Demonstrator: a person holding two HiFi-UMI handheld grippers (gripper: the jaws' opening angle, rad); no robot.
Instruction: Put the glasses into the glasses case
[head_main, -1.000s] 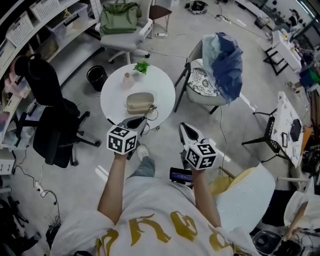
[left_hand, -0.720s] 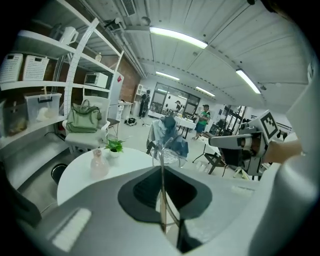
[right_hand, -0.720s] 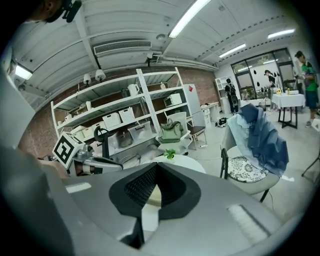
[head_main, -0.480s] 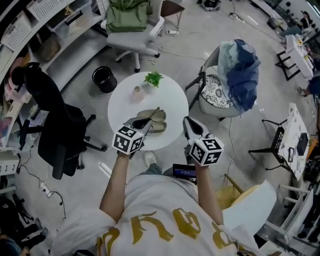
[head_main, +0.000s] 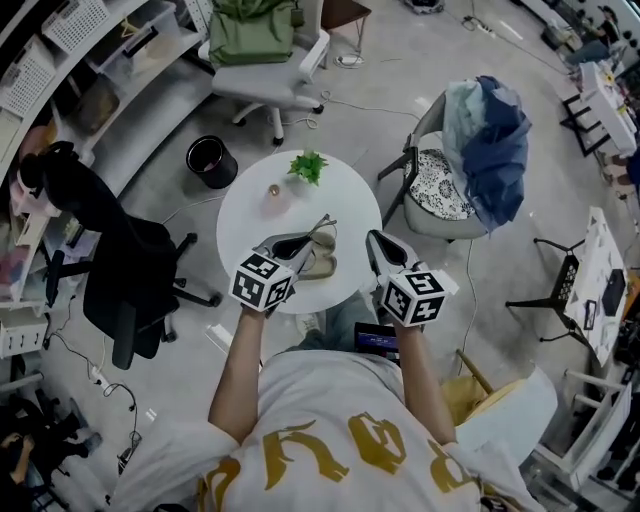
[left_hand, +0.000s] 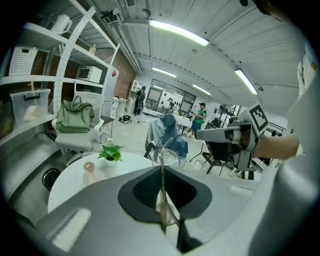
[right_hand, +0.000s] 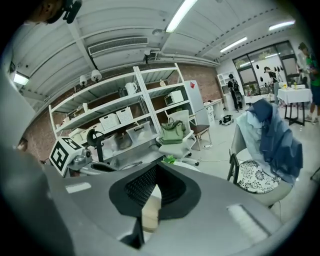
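My left gripper (head_main: 303, 241) is shut on the thin wire-framed glasses (head_main: 322, 226), which stick up past its tips; in the left gripper view a lens and the frame (left_hand: 165, 150) rise from between the closed jaws (left_hand: 161, 169). The beige glasses case (head_main: 322, 264) lies on the round white table (head_main: 250, 205), partly under the left gripper's tips. My right gripper (head_main: 376, 243) hovers over the table's right edge, beside the case, jaws together with nothing in them. In the right gripper view the case (right_hand: 150, 210) shows below its jaws (right_hand: 157, 167).
A small potted plant (head_main: 308, 165) and a little pink jar (head_main: 273, 191) stand at the table's far side. A black office chair (head_main: 110, 260) is left, a chair draped in blue clothes (head_main: 480, 130) right, a black bin (head_main: 208, 155) beyond.
The person has stepped closer to the table. My left gripper has carried the glasses forward until they are over the case. The right gripper has come up to the table's right edge.
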